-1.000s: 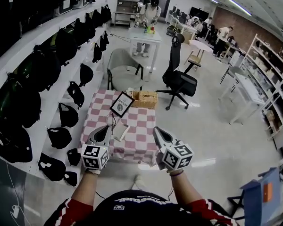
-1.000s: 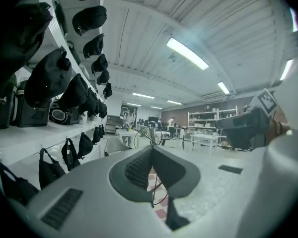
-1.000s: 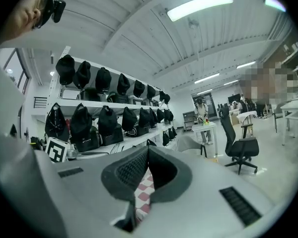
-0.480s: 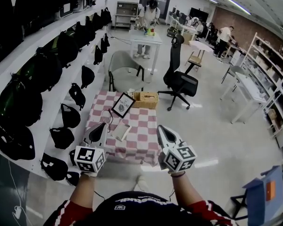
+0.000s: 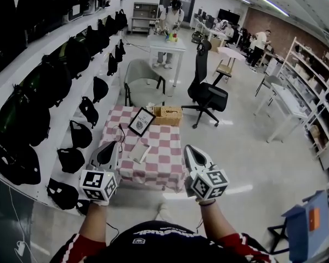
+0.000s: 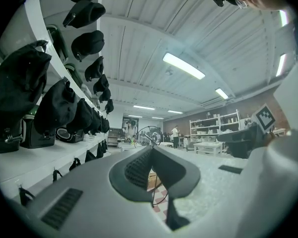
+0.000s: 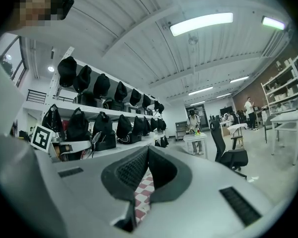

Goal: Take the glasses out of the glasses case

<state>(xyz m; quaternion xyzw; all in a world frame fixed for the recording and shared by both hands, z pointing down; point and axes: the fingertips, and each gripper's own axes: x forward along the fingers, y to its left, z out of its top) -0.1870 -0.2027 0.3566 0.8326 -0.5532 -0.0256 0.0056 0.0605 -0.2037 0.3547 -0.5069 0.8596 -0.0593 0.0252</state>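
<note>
In the head view a light grey glasses case (image 5: 140,153) lies closed on a small table with a pink-and-white checked cloth (image 5: 159,169); no glasses show. Both grippers are held up in front of the table's near edge, well short of the case. My left gripper (image 5: 115,144) is to the case's left and my right gripper (image 5: 187,148) to its right. The jaws of both meet at the tips with nothing between them, as the left gripper view (image 6: 151,150) and the right gripper view (image 7: 148,149) also show. Only slivers of checked cloth appear below the jaws.
A black picture frame (image 5: 141,121) and a wicker basket (image 5: 167,115) stand at the table's far end, with a thin black cable (image 5: 122,137) on the left. Shelves of black bags (image 5: 44,81) line the left wall. A grey chair (image 5: 142,78) and a black office chair (image 5: 208,95) stand beyond.
My left gripper has drifted left and slightly down. The right gripper has barely moved. Both stay shut and the case has not moved.
</note>
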